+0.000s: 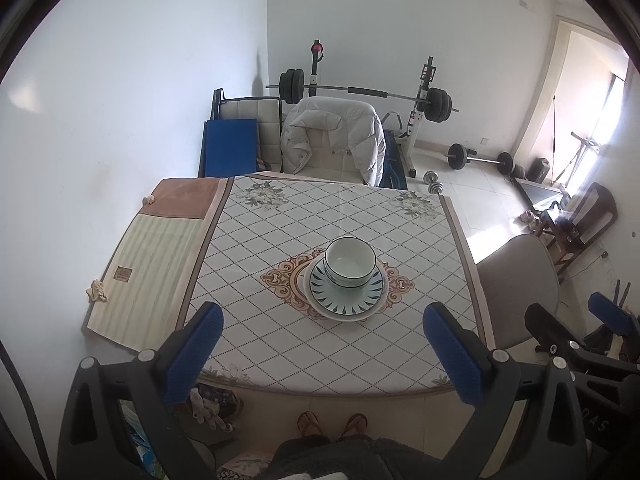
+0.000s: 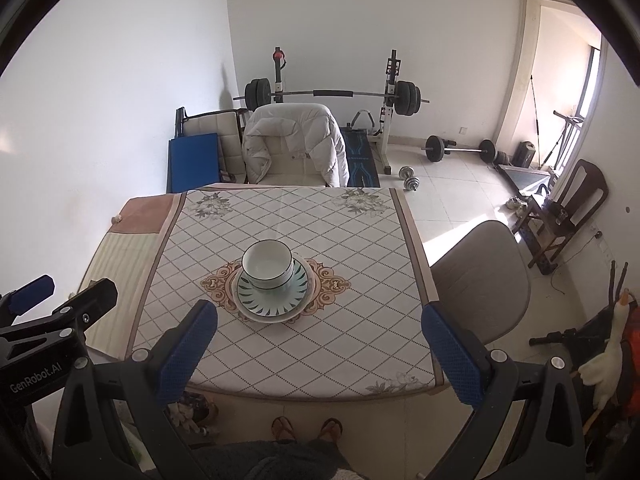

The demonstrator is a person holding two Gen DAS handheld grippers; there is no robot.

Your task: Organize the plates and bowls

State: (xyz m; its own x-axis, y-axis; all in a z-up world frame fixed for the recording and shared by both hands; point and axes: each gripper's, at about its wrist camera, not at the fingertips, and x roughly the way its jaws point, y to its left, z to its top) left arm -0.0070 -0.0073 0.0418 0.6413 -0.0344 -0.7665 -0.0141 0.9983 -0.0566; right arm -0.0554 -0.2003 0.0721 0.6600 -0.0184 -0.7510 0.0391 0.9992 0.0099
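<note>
White bowls with dark rims (image 1: 349,266) sit nested on a patterned plate (image 1: 362,300), which rests on a larger white plate (image 1: 320,310), all stacked at the middle of the table (image 1: 280,340). The same stack shows in the right wrist view: bowls (image 2: 268,268), patterned plate (image 2: 288,300). My left gripper (image 1: 322,354) is open and empty, held high above the table's near edge. My right gripper (image 2: 320,354) is open and empty, also high above the near edge. The right gripper shows in the left view (image 1: 592,320), the left one in the right view (image 2: 52,308).
The table has a diamond-patterned cloth (image 2: 260,216) with a beige mat (image 1: 152,264) on its left. A chair with a white jacket (image 1: 332,136) stands at the far side, a grey chair (image 2: 480,276) at the right. A barbell rack (image 1: 360,92) stands behind. My feet (image 1: 332,424) are below.
</note>
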